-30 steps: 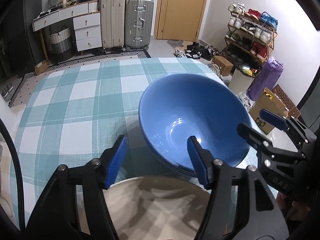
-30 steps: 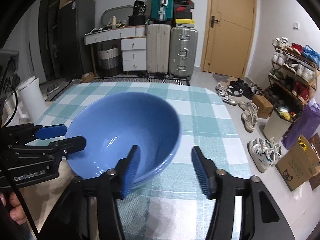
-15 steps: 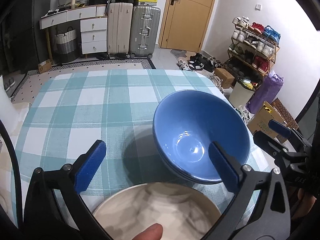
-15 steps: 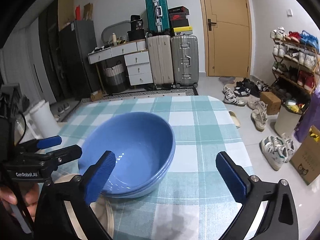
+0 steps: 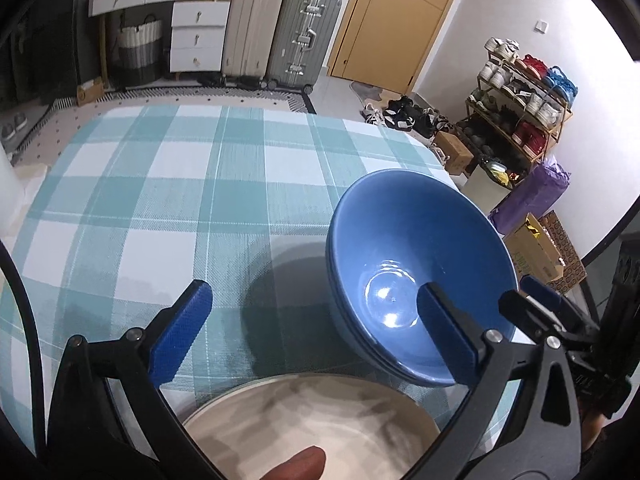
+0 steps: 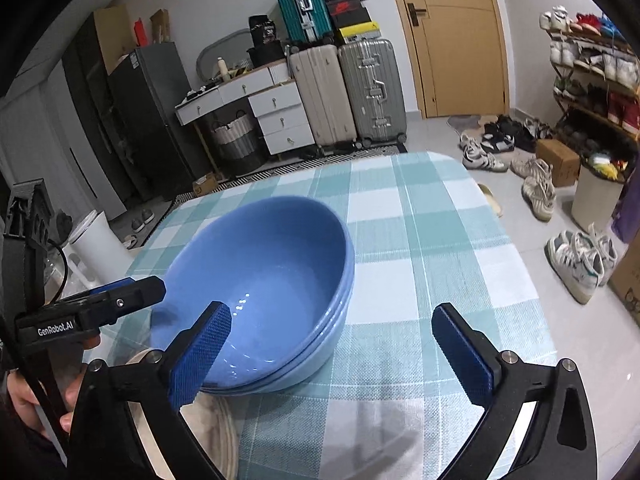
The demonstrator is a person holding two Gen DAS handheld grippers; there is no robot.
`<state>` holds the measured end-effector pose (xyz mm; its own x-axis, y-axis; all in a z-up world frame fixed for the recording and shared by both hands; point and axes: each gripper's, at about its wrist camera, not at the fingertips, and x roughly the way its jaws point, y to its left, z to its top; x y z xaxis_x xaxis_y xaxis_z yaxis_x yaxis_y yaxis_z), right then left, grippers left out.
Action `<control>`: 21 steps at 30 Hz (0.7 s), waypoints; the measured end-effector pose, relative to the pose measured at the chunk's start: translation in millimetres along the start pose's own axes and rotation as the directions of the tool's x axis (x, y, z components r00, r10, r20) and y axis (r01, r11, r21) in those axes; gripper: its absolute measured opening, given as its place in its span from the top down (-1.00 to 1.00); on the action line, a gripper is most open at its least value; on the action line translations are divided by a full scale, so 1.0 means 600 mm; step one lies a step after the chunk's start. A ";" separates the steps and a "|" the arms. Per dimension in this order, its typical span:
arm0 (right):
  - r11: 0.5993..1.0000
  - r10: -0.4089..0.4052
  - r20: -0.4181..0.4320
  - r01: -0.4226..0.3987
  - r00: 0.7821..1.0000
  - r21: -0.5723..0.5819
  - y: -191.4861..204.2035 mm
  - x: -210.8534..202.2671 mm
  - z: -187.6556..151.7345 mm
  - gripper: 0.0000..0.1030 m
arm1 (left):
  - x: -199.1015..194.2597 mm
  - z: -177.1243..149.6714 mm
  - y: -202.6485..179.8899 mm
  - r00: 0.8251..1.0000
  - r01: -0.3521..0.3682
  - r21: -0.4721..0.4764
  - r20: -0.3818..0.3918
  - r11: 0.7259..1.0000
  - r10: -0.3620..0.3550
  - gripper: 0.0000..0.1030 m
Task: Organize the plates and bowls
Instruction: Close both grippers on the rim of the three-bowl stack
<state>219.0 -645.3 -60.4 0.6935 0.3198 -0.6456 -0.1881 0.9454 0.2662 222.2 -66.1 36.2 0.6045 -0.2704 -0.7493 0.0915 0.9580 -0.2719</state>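
A stack of blue bowls (image 5: 400, 248) (image 6: 260, 256) stands on the teal checked tablecloth (image 5: 160, 184) (image 6: 420, 264). A beige marbled plate (image 5: 312, 420) (image 6: 226, 436) lies just in front of it at the near edge. My left gripper (image 5: 313, 286) is open wide above the plate; its right finger overlaps the bowls' near rim in the picture and presses on nothing. My right gripper (image 6: 330, 309) is also open wide and empty, its left finger in front of the bowls' near side. Each gripper shows in the other's view: the right one (image 5: 536, 308), the left one (image 6: 132, 292).
A fingertip (image 5: 300, 464) shows at the bottom edge and a hand (image 6: 24, 392) grips the left tool. Beyond the table stand suitcases (image 5: 280, 32), white drawers (image 5: 196, 32), a shoe rack (image 5: 520, 96) and boxes (image 5: 536, 248). The table's right edge drops to the floor with shoes (image 6: 580, 260).
Both grippers' jaws have spread from about half open to fully wide. Both have drawn back a little from the blue bowls, which stay on the cloth.
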 end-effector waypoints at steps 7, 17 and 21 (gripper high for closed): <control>1.000 0.008 -0.009 -0.008 1.000 0.019 -0.009 0.017 -0.001 -0.98 | 0.032 0.002 0.006 0.999 0.019 -0.017 -0.040 1.000 -0.020 -0.94; 0.997 0.053 -0.043 -0.050 0.998 0.052 -0.022 0.040 -0.001 -0.59 | 0.058 0.003 -0.006 0.997 0.057 -0.005 -0.060 0.998 -0.057 -0.55; 0.996 0.078 -0.054 -0.074 0.996 0.057 -0.022 0.047 -0.002 -0.36 | 0.057 0.001 -0.009 0.996 0.068 0.001 -0.062 0.998 -0.068 -0.34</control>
<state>240.4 -648.7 -83.0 0.6384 0.3950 -0.6606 -0.1990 0.9138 0.3541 243.0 -80.2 12.6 0.5469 -0.3404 -0.7649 0.1331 0.9373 -0.3220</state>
